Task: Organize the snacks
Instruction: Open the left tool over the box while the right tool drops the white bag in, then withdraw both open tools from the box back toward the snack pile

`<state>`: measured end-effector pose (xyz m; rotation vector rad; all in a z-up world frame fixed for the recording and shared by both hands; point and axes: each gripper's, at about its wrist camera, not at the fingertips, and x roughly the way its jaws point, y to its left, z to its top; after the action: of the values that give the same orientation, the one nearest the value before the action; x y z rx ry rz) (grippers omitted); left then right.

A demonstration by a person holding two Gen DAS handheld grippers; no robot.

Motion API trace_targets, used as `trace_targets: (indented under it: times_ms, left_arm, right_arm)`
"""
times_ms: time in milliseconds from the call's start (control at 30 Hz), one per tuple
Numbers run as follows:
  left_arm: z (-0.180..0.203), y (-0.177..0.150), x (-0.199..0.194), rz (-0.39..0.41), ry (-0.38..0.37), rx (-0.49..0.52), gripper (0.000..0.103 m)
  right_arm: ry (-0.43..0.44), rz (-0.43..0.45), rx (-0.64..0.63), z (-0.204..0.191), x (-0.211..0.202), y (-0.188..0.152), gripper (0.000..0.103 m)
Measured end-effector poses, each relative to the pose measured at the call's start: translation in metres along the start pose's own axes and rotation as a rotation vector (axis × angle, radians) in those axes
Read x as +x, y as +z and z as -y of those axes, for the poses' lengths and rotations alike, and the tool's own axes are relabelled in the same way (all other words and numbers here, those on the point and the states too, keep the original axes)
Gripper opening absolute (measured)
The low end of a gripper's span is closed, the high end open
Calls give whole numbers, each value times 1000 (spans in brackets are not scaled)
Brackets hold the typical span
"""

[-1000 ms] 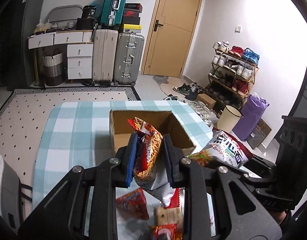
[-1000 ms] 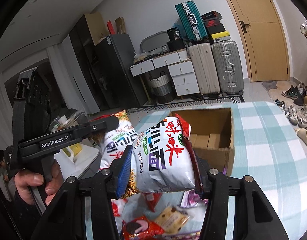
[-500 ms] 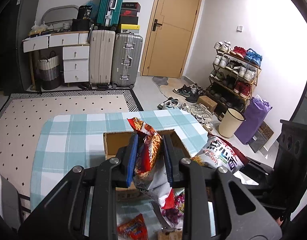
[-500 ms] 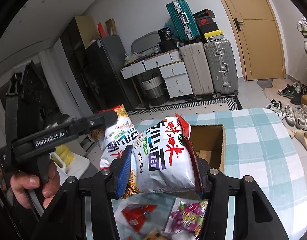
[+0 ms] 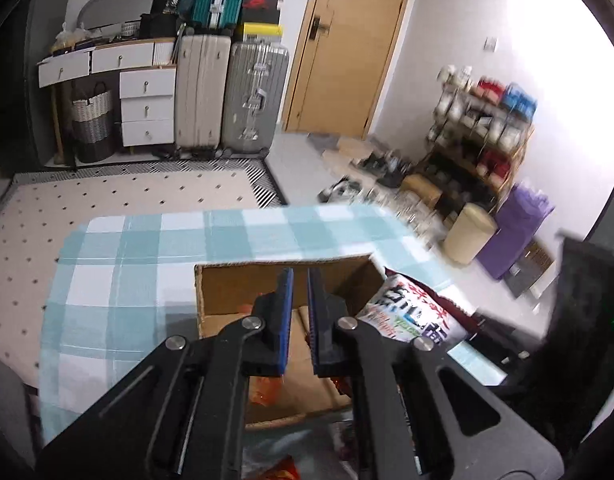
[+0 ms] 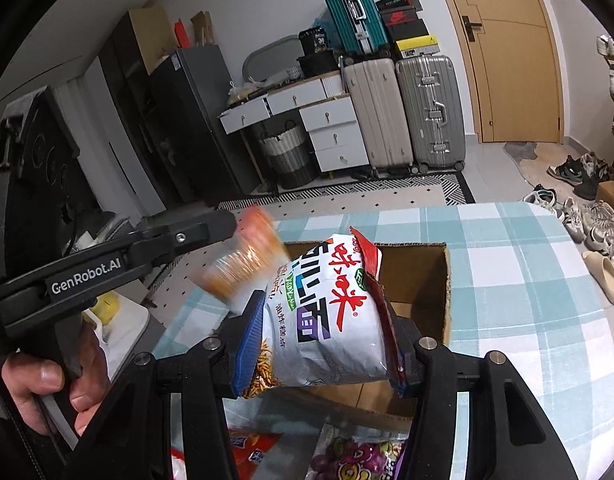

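Cardboard box [image 5: 235, 292]: open top, sits on the checked bench [image 5: 147, 248], some orange stuff in the bottom
Left gripper [image 5: 300, 292]: right over the box, jaws nearly closed, just a thin gap and nothing in it from its own view
Orange bag [image 6: 247, 256]: a blur just off the left gripper's tip, at the box's rim, can't tell if anything's touching it
Right gripper [image 6: 321, 318]: jaws clamped on the white bag [image 6: 331, 344], held at the box's near edge
Loose snacks: red bag [image 6: 251, 452] and purple bag [image 6: 359, 456] on the bench in front of the box
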<state>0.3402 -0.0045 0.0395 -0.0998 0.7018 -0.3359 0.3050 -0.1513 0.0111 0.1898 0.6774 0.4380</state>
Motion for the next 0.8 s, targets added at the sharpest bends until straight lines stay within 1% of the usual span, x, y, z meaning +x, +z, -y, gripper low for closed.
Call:
trace_targets:
  times_ms: [33, 67, 100, 133, 167, 233, 367, 433, 567, 600, 633, 700, 767, 800]
  left_arm:
    - [-2, -1, 6, -4, 0, -14, 5]
    - [-4, -2, 9, -7, -5, -20, 5]
    - [-5, -4, 12, -12, -4, -18, 5]
    - [-5, -6, 12, -14, 5, -15, 5]
    - [-6, -7, 11, -11, 7, -12, 5]
    - [-7, -10, 8, -4, 11, -5, 6]
    - [-5, -14, -8, 18, 24, 3, 8]
    - [-3, -16, -22, 30, 31, 8, 11]
    - [1, -20, -50, 45, 50, 15, 12]
    - [2, -22, -56, 48, 50, 15, 14]
    - [3, -23, -64, 52, 52, 14, 19]
    - [6, -28, -76, 55, 55, 21, 22]
    - [11, -32, -89, 57, 63, 30, 23]
    - [13, -35, -96, 58, 68, 34, 26]
  right_arm:
    - [-27, 6, -25, -1, 6, 1, 59]
    - [-69, 15, -41, -2, 9, 1, 66]
    - [-104, 24, -50, -2, 10, 2, 90]
    - [-129, 48, -69, -4, 8, 1, 99]
    - [-123, 66, -89, -6, 5, 0, 99]
    - [-116, 74, -121, -11, 0, 0, 99]
    - [-101, 107, -130, -18, -17, 1, 99]
    - [-98, 120, -131, -23, -26, 4, 99]
    - [-91, 143, -142, -33, -47, 2, 99]
    - [-90, 147, -144, -35, -53, 1, 99]
    - [-89, 152, -149, -39, -60, 0, 99]
    - [-85, 159, -151, -42, -70, -2, 99]
    - [-71, 165, -147, -46, -82, -6, 99]
    - [-69, 168, -142, -47, -87, -8, 99]
